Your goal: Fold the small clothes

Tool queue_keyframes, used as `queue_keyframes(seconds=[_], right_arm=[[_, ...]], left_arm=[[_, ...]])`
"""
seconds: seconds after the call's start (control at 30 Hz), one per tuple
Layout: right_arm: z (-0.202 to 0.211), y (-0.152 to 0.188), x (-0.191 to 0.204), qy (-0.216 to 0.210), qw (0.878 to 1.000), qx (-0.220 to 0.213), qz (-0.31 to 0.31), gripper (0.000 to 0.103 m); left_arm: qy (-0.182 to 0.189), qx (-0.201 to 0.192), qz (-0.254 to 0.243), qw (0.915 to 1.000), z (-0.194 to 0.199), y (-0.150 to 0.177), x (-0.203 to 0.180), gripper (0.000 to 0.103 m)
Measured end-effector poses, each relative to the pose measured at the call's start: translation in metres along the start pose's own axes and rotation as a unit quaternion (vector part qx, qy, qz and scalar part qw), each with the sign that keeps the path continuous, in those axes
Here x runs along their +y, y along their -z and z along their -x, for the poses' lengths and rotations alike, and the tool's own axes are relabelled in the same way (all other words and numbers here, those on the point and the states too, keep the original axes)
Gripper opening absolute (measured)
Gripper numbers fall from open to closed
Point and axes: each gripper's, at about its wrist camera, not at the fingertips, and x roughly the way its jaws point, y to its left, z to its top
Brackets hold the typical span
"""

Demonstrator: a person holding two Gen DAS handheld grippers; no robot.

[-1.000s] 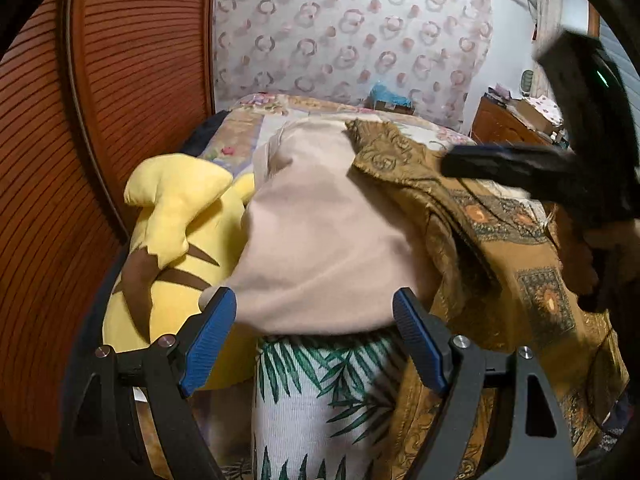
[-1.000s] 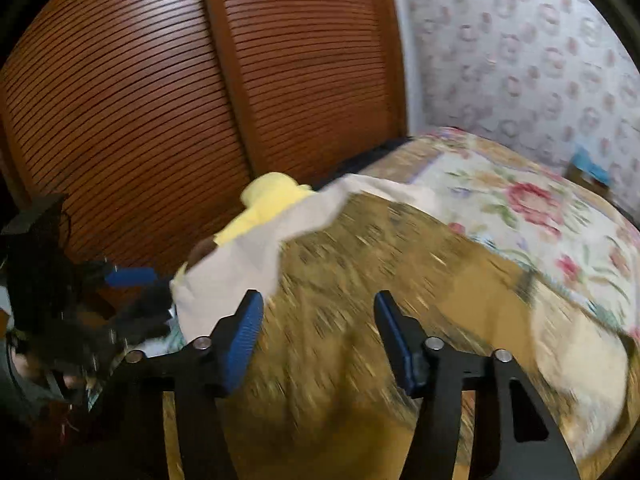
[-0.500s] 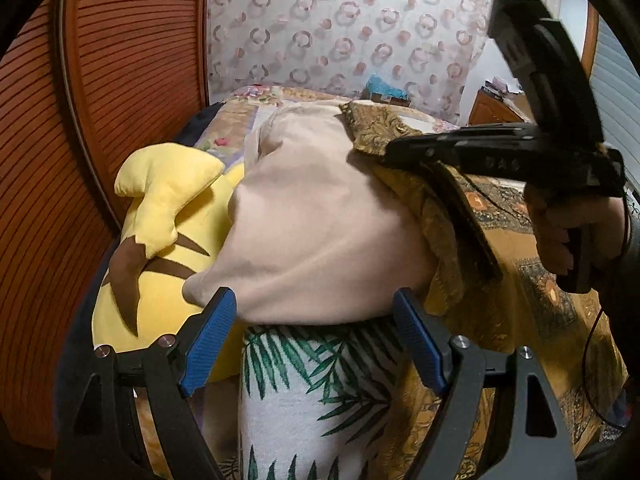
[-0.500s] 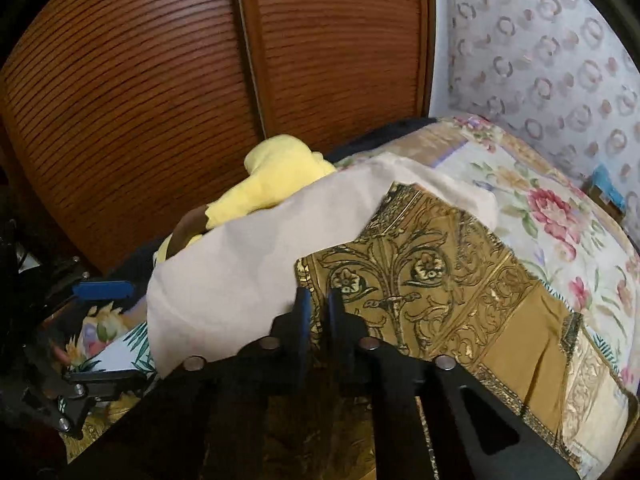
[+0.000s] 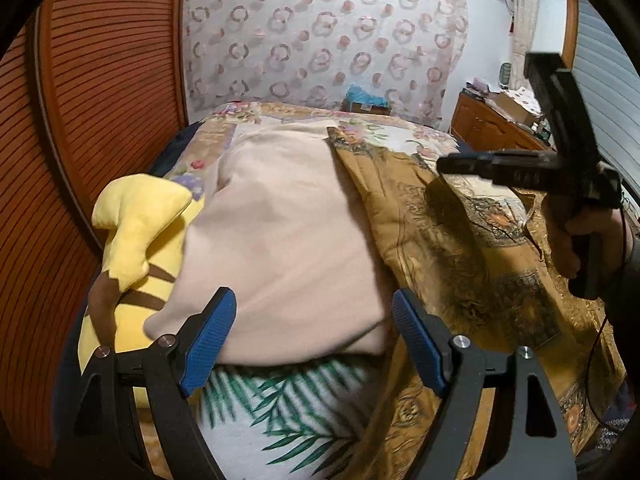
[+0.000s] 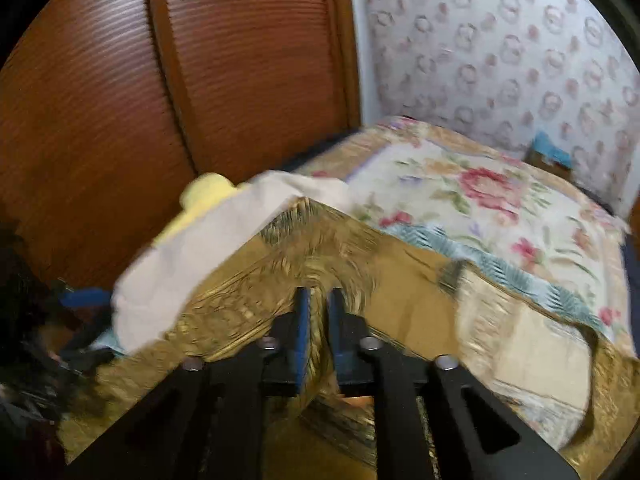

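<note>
Two grippers over bed (image 6: 480, 200). Left gripper (image 5: 312, 336): jaws wide, empty, hovering at near edge of beige cloth (image 5: 280, 240). Right gripper (image 6: 318, 320): jaws narrow, just been opening, fold of gold patterned garment (image 6: 280, 280) between them, whether pinched unclear. Garment overlaps beige cloth; yellow plush toy (image 5: 136, 232) beside.

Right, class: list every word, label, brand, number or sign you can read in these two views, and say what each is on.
Readable text: none.
Faint raised lettering on the black body of the right gripper: too blurred to read. Its jaws have just been opening, with gold cloth between them.
Wallpaper and bedspread: patterns only, no writing.
</note>
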Motion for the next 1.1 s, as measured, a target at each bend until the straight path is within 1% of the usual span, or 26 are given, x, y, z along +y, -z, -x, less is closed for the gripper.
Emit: queue_keyframes(seconds=[0.03, 0.07, 0.1, 0.13, 0.23, 0.3, 0.4, 0.57, 0.67, 0.8, 0.83, 0.9, 0.97, 1.1], right_arm=[[-0.003, 0.002, -0.002, 0.002, 1.000, 0.003, -0.004, 0.039], [-0.003, 0.001, -0.001, 0.002, 1.000, 0.003, -0.008, 0.045], [-0.006, 0.003, -0.004, 0.000, 1.000, 0.004, -0.016, 0.055], [-0.004, 0.003, -0.006, -0.001, 1.000, 0.004, -0.020, 0.061], [0.008, 0.011, -0.017, 0.003, 0.999, -0.006, -0.034, 0.063], [0.023, 0.020, -0.029, 0.019, 0.999, -0.007, -0.044, 0.063], [0.046, 0.044, -0.047, 0.040, 0.997, -0.008, -0.061, 0.063], [0.092, 0.092, -0.067, 0.102, 0.992, 0.003, -0.074, 0.063], [0.114, 0.126, -0.083, 0.144, 0.986, 0.017, -0.082, 0.063], [0.137, 0.166, -0.100, 0.180, 0.976, 0.035, -0.113, 0.063], [0.141, 0.170, -0.099, 0.187, 0.974, 0.038, -0.123, 0.063], [0.151, 0.183, -0.105, 0.195, 0.970, 0.038, -0.139, 0.063], [0.155, 0.193, -0.102, 0.203, 0.967, 0.040, -0.147, 0.063], [0.153, 0.202, -0.102, 0.213, 0.963, 0.054, -0.156, 0.063]], left_arm=[[0.001, -0.001, -0.001, 1.0000, 0.000, -0.001, -0.003, 0.081], [0.002, -0.002, -0.003, 1.0000, 0.000, -0.002, -0.007, 0.081], [0.002, -0.004, -0.005, 1.0000, 0.000, -0.004, -0.010, 0.081], [0.002, -0.005, -0.007, 1.0000, 0.002, -0.004, -0.013, 0.081], [0.007, -0.007, -0.013, 0.9999, 0.001, -0.008, -0.025, 0.081], [0.010, -0.006, -0.023, 0.9997, -0.001, -0.011, -0.036, 0.081], [0.015, -0.013, -0.043, 0.9989, -0.002, -0.016, -0.053, 0.081], [0.032, -0.025, -0.065, 0.9971, -0.004, -0.028, -0.080, 0.081], [0.053, -0.024, -0.087, 0.9945, -0.013, -0.033, -0.102, 0.081], [0.073, 0.002, -0.120, 0.9901, -0.039, -0.039, -0.137, 0.081], [0.088, 0.009, -0.129, 0.9878, -0.047, -0.041, -0.149, 0.081], [0.104, 0.019, -0.143, 0.9839, -0.059, -0.045, -0.168, 0.081], [0.110, 0.028, -0.160, 0.9805, -0.070, -0.047, -0.186, 0.081], [0.117, 0.045, -0.189, 0.9740, -0.091, -0.048, -0.214, 0.081]])
